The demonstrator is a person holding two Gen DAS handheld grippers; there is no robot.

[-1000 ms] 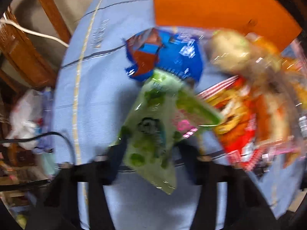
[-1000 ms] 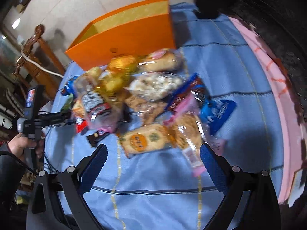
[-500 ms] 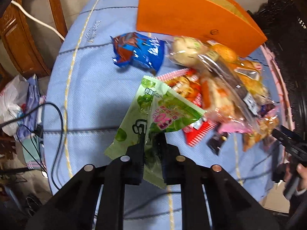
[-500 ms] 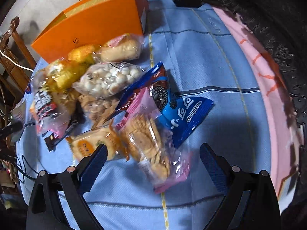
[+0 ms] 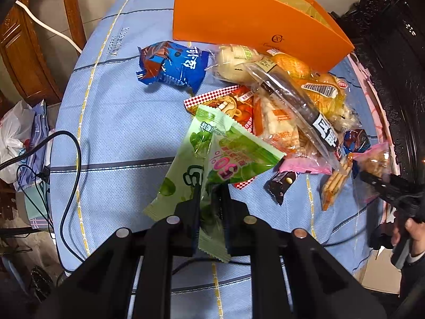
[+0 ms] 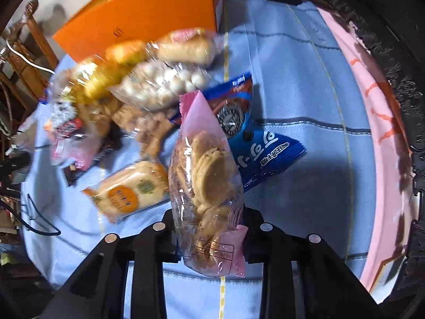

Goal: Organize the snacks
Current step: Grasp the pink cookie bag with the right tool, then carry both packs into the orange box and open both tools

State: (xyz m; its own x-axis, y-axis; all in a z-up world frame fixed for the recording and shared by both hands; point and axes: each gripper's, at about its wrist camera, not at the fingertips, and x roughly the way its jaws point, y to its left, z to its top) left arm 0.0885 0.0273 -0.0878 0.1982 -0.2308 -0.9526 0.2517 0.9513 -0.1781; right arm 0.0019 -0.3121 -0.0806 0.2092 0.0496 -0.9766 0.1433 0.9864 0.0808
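A blue cloth (image 5: 111, 122) with yellow and dark stripes covers the surface. A black cable (image 5: 71, 164) loops over its left edge. Beyond, a wooden chair (image 5: 24, 53), a white cord (image 5: 47, 29), plastic bags (image 5: 13, 133) on the floor.

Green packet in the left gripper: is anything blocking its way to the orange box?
The left gripper is shut on the green packet. Snacks lie heaped against the orange box, the red checkered packet nearest. Nothing stands taller than the box wall, so lifting over them looks clear.
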